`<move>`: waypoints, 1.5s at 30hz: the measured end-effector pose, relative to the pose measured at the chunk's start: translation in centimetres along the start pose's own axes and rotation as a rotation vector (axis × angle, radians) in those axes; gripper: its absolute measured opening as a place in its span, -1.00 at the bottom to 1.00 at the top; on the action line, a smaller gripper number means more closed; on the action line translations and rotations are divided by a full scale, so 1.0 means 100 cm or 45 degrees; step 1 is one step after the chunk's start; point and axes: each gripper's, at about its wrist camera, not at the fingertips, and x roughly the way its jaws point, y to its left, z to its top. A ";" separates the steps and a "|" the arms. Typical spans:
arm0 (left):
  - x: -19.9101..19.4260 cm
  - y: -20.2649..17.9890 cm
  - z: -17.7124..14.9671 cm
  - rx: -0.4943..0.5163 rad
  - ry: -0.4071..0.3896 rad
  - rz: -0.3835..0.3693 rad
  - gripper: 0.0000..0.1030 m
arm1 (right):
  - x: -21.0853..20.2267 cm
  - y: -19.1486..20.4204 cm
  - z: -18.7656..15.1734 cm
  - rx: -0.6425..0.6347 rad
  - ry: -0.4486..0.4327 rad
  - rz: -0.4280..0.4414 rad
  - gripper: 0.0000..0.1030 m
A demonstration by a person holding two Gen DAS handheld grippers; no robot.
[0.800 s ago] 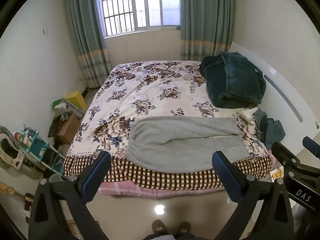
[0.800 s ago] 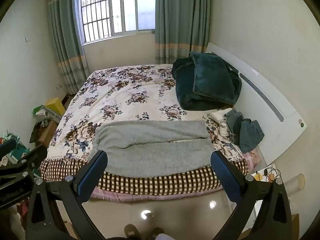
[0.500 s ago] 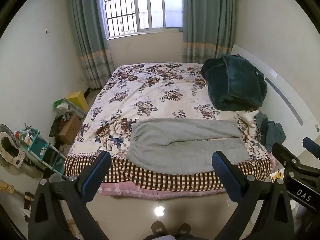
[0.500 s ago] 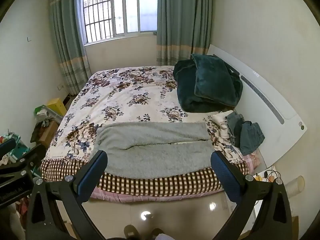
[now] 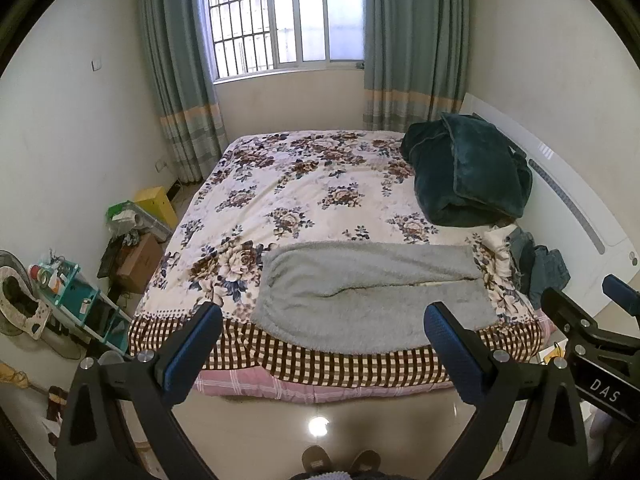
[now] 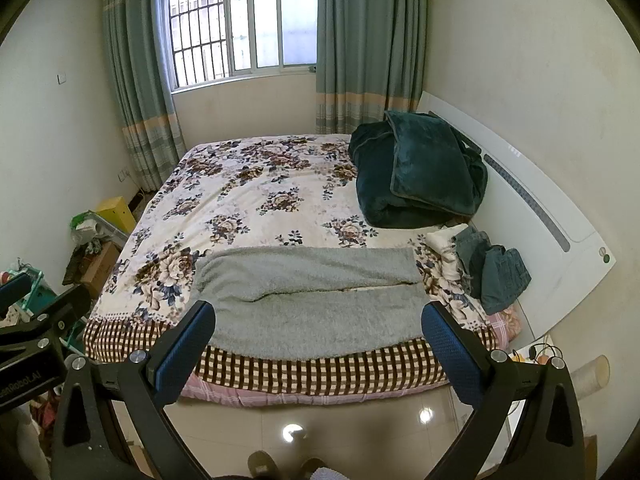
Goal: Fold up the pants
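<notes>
Grey fleece pants (image 5: 368, 292) (image 6: 312, 300) lie flat across the near end of the bed, waist to the left and leg ends to the right, the two legs side by side. My left gripper (image 5: 322, 332) hangs open in the air short of the bed's near edge, nothing between its blue pads. My right gripper (image 6: 320, 330) is open too, held at much the same height and distance from the pants. The right gripper's body (image 5: 592, 344) shows at the right edge of the left wrist view.
The bed (image 5: 304, 200) has a floral cover with a checked hem. A dark green blanket (image 5: 468, 176) is piled at its right, with folded jeans (image 6: 496, 272) below it by the white headboard (image 6: 532, 216). Boxes and a shelf (image 5: 80, 292) crowd the floor at left. Slippered feet (image 5: 340, 458) stand on tiles.
Both views have tilted up a little, so the bed and pants sit lower in the picture and more of the window shows. The pants lie as before and both grippers stay open.
</notes>
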 end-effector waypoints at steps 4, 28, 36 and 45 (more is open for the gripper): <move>0.000 -0.003 0.000 0.001 -0.001 0.001 1.00 | 0.000 0.000 0.000 0.002 0.000 0.001 1.00; -0.007 -0.014 0.009 -0.013 -0.029 -0.010 1.00 | -0.009 0.005 0.005 0.002 -0.014 0.021 1.00; -0.009 -0.011 0.010 -0.013 -0.038 -0.008 1.00 | -0.014 0.002 0.001 0.008 -0.037 0.033 1.00; -0.015 -0.005 0.010 -0.017 -0.047 -0.013 1.00 | -0.017 0.002 0.001 0.012 -0.041 0.047 1.00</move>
